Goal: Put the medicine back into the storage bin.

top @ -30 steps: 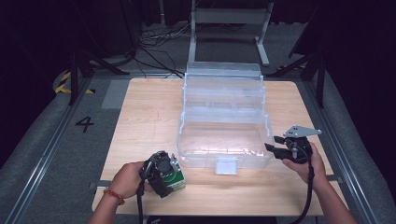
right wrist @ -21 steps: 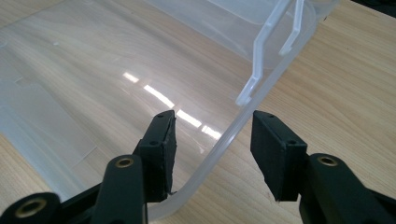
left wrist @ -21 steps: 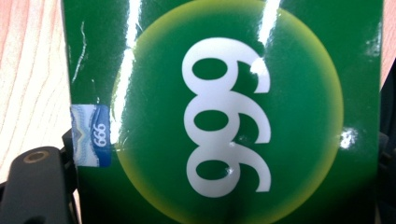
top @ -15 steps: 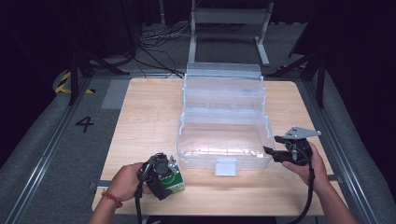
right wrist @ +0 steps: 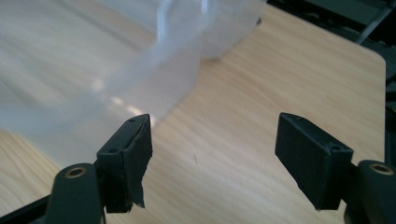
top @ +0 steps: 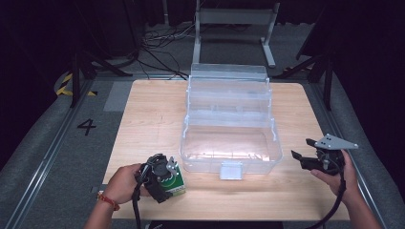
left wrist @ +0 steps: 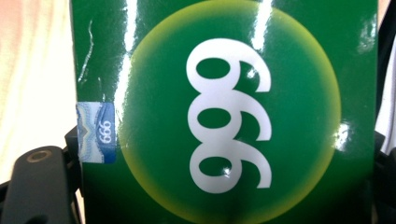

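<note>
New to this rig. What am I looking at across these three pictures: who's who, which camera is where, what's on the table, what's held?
No robot arm here: a person holds a two-jaw gripper in each hand. The high view looks down from above the person's side of the wooden table. The other two cameras ride on the grippers and look along their black jaws.

On the table stands a clear plastic box, opened, with stepped trays.

The left gripper is closed on a small green box printed with 999, which its camera sees upside down, close up.

The right gripper holds nothing. Its jaws have just been opening and stand apart over bare table, right of the clear box.
</note>
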A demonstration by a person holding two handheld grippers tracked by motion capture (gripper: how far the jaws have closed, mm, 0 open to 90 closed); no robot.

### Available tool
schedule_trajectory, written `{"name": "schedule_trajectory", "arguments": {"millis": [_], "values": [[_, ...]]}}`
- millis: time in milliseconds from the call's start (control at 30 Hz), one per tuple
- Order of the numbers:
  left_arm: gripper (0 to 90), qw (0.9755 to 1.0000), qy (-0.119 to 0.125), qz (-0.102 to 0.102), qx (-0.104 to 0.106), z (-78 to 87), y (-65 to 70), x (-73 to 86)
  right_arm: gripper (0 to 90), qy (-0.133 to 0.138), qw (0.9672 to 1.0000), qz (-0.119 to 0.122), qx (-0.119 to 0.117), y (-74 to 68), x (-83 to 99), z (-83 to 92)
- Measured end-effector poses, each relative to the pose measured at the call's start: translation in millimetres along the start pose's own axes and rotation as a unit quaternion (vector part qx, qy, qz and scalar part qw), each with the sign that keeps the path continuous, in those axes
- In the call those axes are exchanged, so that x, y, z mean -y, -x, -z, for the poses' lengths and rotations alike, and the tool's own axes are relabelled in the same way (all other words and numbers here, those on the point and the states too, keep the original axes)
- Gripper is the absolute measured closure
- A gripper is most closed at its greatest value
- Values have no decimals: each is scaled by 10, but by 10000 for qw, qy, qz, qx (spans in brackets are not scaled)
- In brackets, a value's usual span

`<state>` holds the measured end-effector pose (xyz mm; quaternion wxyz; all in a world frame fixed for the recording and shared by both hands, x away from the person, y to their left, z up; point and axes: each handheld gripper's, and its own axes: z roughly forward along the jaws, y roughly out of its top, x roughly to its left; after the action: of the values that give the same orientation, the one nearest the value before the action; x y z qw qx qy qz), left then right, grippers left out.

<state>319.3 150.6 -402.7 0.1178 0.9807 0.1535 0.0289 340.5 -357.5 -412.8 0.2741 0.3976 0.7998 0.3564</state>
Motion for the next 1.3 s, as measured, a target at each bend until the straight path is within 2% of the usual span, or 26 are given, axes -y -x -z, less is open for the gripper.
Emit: {"name": "schedule_trajectory", "arguments": {"millis": [167,200,267,367,433,567,667,733,967,1100,1233,1267,1300], "values": [[165,9999,14,-148,-47,147,73,-13,270,-378,9991,-109,-170,70,341,-148],[165,9998,96,-154,-73,176,86,-13,267,-402,9988,-177,-227,81,391,-170],[165,9996,73,-251,-117,250,104,-30,263,-456,9978,-331,-349,94,477,-210],[165,9990,50,-411,-155,349,104,-77,249,-618,9977,-145,-236,94,557,-257],[165,9986,97,-503,-139,407,94,-114,250,-578,9974,-319,-292,120,600,-265],[165,9971,196,-737,-65,528,107,-179,243,-645,9968,-354,-297,124,660,-294],[165,9960,202,-874,-60,624,139,-215,242,-619,9962,-488,-360,148,683,-296],[165,9951,263,-952,-50,687,154,-233,229,-463,9955,-683,-460,176,735,-307],[164,9921,390,-1189,-83,874,133,-388,226,-418,9959,-660,-451,174,747,-307],[164,9914,441,-1223,-118,950,82,-533,226,-417,9959,-664,-454,175,748,-307],[163,9875,505,-1485,-146,1014,14,-711,226,-417,9959,-664,-454,175,748,-307],[164,9875,505,-1485,-146,1014,14,-711,226,-417,9959,-664,-454,175,748,-307],[164,9870,508,-1513,-216,1026,-15,-789,226,-418,9959,-664,-454,175,748,-307]]}}
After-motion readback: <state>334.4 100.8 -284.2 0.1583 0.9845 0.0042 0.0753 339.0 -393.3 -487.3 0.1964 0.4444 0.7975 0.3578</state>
